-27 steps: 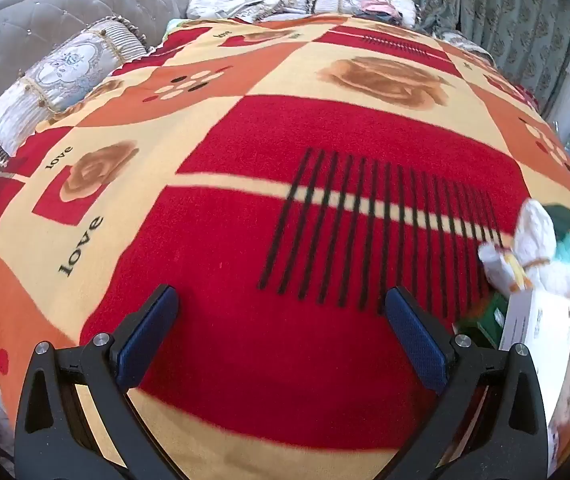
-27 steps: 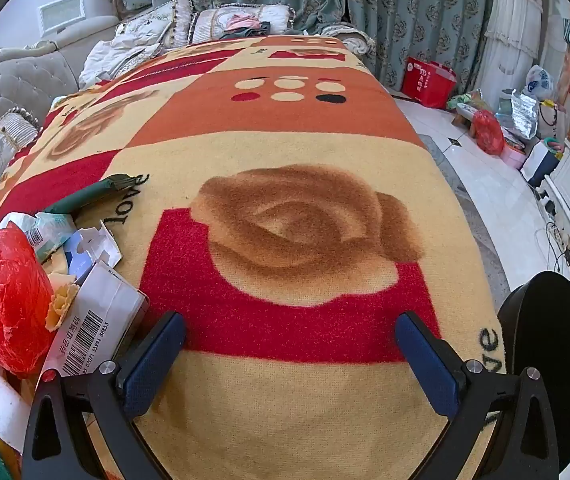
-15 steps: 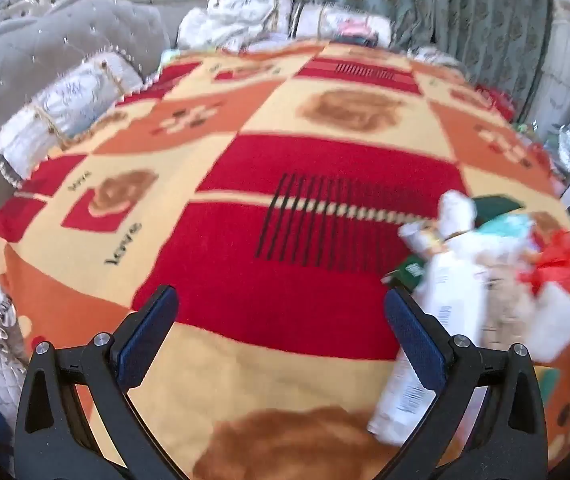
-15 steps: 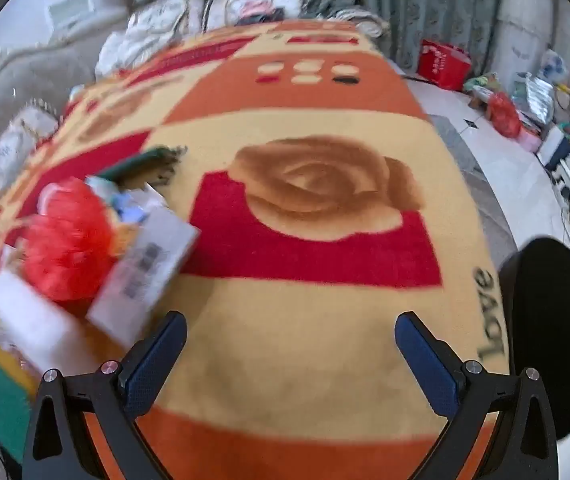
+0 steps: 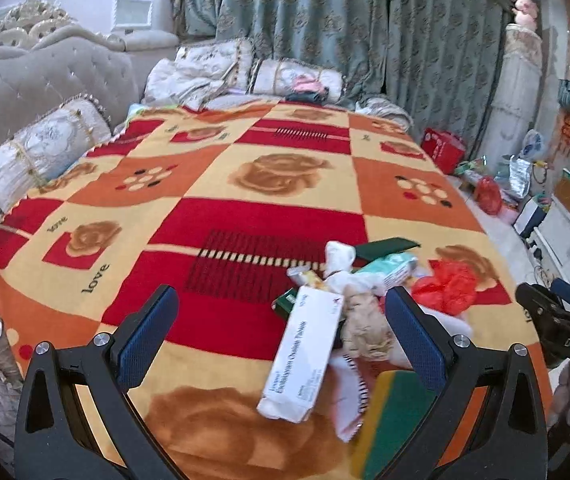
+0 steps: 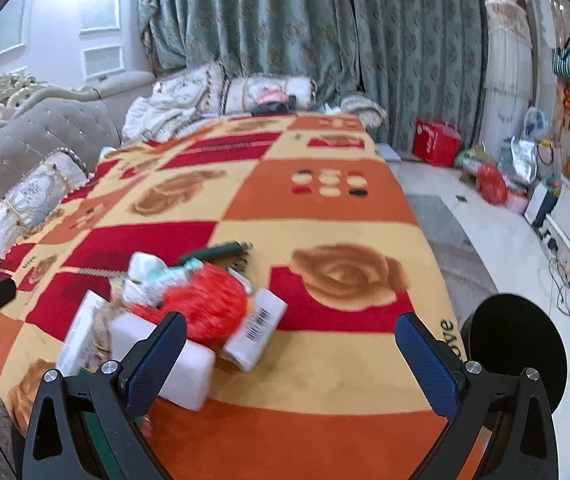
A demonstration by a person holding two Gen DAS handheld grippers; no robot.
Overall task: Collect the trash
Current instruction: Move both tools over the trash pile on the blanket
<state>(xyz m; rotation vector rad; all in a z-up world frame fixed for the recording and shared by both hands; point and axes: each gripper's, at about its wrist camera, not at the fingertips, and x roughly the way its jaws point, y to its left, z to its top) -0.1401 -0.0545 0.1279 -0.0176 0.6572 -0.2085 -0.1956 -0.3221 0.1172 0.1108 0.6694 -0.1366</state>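
While both claws are hanging wide apart and empty, the trash pile is waiting near the blanket's front edge.

The left claw (image 5: 281,344) is looking down over the blanket (image 5: 245,184), with the white carton (image 5: 305,356) lying between its jaws but not touched, and a crumpled tissue wad (image 5: 341,264), a red plastic bag (image 5: 449,284) and a green-and-yellow sponge (image 5: 397,420) bunched beside it. The right claw (image 6: 293,364) is hovering just right of the same heap, where the red plastic bag (image 6: 209,304), a barcoded box (image 6: 257,328) and a white foam block (image 6: 173,360) are overlapping. I'd judge the best approach is taking the carton first, straddling its narrow width and closing squarely, since the loose bag and tissue beside it could snag or drag along.
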